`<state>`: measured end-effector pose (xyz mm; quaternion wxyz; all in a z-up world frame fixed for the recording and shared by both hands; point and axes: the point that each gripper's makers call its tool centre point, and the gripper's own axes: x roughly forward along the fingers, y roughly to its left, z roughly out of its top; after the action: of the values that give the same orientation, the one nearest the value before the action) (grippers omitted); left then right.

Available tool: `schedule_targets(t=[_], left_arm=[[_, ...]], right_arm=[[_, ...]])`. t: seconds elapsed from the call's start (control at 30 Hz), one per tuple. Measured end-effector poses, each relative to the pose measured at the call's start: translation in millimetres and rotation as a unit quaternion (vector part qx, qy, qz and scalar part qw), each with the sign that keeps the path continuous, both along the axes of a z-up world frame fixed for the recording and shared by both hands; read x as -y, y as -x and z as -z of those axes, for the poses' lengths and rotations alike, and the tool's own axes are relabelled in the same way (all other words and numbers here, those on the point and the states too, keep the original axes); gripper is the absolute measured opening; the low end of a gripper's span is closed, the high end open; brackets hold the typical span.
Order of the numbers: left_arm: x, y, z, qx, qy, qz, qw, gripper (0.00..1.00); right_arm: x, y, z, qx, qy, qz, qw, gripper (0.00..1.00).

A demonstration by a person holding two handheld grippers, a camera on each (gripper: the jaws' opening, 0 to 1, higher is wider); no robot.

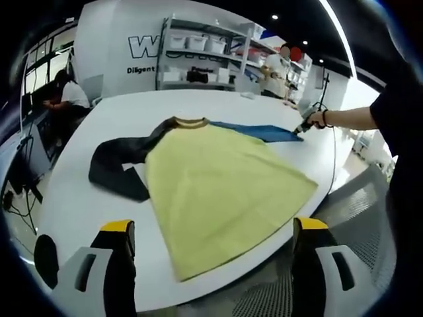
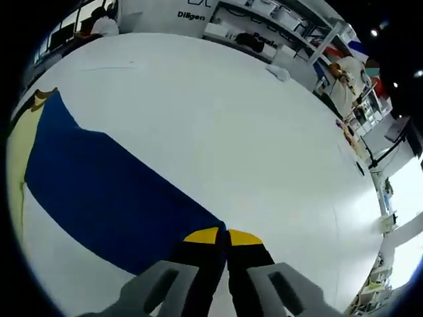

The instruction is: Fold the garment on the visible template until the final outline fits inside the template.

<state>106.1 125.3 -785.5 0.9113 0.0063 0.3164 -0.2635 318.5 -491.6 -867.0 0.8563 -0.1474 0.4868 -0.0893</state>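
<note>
A yellow short-bodied knit garment (image 1: pixel 218 188) with one black sleeve (image 1: pixel 119 162) and one blue sleeve (image 2: pixel 106 205) is lying flat on the wide white table (image 2: pixel 231 132), its collar pointing away from the left gripper (image 1: pixel 211 264). That gripper is hovering off the hem with its yellow-tipped jaws spread wide and gripping nothing. The right gripper (image 2: pixel 223 241) is sitting at the cuff of the blue sleeve, jaws pressed together on the cloth, so it is the nearer tool; the sleeve's long axis is running from those jaws back toward the yellow body. No template outline is discernible. Wall lettering beyond the garment is reading "Diligent"; the larger word is partly hidden.
</note>
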Motion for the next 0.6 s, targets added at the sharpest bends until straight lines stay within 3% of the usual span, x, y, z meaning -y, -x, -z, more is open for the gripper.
schedule_targets(t=[0.33, 0.6], left_arm=[[1.6, 1.9, 1.2, -0.002, -0.003, 0.007, 1.0, 0.94], [2.0, 1.8, -0.7, 0.001, 0.002, 0.008, 1.0, 0.93]], right_arm=[[-2.9, 10.1, 3.8, -0.031, -0.006, 0.003, 0.9995, 0.0], [-3.0, 20.3, 3.7, -0.02, -0.022, 0.014, 0.9995, 0.0]])
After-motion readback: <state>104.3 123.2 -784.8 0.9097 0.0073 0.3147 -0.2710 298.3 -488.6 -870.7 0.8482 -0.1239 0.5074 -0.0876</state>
